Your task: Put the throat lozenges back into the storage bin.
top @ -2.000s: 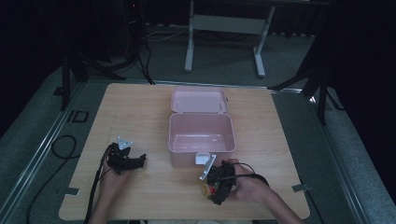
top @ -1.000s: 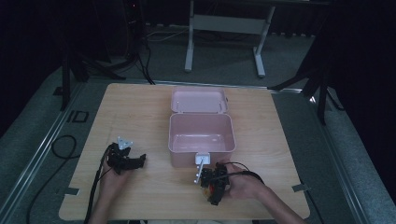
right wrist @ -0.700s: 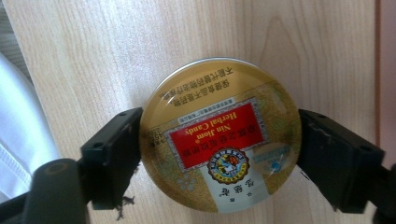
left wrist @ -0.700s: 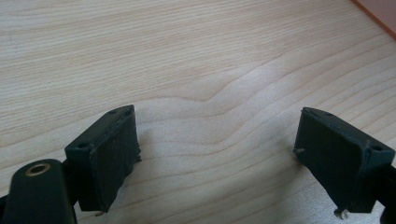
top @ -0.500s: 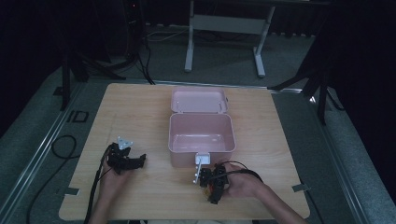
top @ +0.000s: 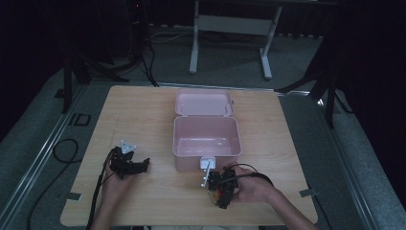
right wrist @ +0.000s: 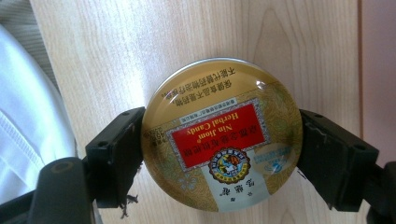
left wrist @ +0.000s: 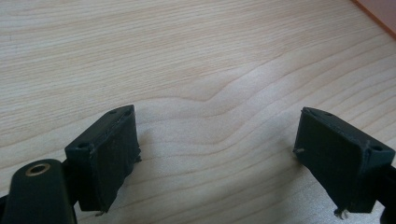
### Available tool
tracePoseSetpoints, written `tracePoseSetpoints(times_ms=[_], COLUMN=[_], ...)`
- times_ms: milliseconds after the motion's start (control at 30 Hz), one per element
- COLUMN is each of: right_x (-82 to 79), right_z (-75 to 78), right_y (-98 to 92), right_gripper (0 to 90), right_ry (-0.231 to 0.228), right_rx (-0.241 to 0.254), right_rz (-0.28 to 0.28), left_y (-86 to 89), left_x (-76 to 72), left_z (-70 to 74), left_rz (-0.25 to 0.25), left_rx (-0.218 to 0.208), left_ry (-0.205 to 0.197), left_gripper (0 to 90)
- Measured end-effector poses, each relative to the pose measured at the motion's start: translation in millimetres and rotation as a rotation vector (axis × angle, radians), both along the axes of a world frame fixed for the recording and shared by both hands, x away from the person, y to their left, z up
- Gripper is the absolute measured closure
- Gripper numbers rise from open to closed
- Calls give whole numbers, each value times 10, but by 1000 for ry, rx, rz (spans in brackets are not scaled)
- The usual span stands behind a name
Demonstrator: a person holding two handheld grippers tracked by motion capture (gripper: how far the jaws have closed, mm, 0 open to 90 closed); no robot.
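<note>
Since two seconds ago the right gripper (top: 216,188) has shifted slightly left beside the open pink plastic box (top: 206,136), its jaws clamped on a round, glossy gold candy tin (right wrist: 222,134) over the pale wood-grain table (top: 143,110); boxing it seems likely next. Resting apart, the left gripper (top: 137,166) stays spread and empty.

The right gripper (top: 221,188), clamped on a round gold candy tin (right wrist: 222,134), has been turned since two seconds ago: its jaws, then aimed toward the pink box (top: 206,138), are now swung round toward the table's near edge. The right hand (top: 250,184) has been shifted slightly rightward with it.
</note>
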State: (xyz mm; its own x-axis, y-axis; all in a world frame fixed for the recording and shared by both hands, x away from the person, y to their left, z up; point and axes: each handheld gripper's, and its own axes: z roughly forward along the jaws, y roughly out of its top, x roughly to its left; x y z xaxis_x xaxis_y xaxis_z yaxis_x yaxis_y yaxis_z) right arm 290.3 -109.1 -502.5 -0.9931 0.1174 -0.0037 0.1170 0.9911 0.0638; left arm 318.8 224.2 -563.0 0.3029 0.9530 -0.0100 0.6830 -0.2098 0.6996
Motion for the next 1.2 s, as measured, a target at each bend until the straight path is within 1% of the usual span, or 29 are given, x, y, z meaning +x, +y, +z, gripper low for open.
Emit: tracePoseSetpoints(times_ms=[300, 367, 433, 700, 1067, 1200], right_x=[-49, -57, -53, -37, -20, -10], right_z=[127, 162, 197, 345, 510, 554], right_y=[-58, -67, -81, -162, -257, -280], right_gripper=[201, 201, 201, 201, 201, 201], right_ry=[-13, -16, -20, -28, -43, -48], right_rx=[5, 8, 11, 20, 41, 40], right_rz=[3, -4, 1, -21, -33, -36], left_y=[0, 0, 0, 0, -1, -1], left_x=[0, 0, 0, 0, -1, -1], left_z=[0, 0, 0, 0, 0, 0], left_rz=[0, 0, 0, 0, 1, 1], left_rx=[0, 0, 0, 0, 0, -1], left_ry=[0, 0, 0, 0, 0, 0], left_gripper=[140, 140, 140, 140, 140, 140])
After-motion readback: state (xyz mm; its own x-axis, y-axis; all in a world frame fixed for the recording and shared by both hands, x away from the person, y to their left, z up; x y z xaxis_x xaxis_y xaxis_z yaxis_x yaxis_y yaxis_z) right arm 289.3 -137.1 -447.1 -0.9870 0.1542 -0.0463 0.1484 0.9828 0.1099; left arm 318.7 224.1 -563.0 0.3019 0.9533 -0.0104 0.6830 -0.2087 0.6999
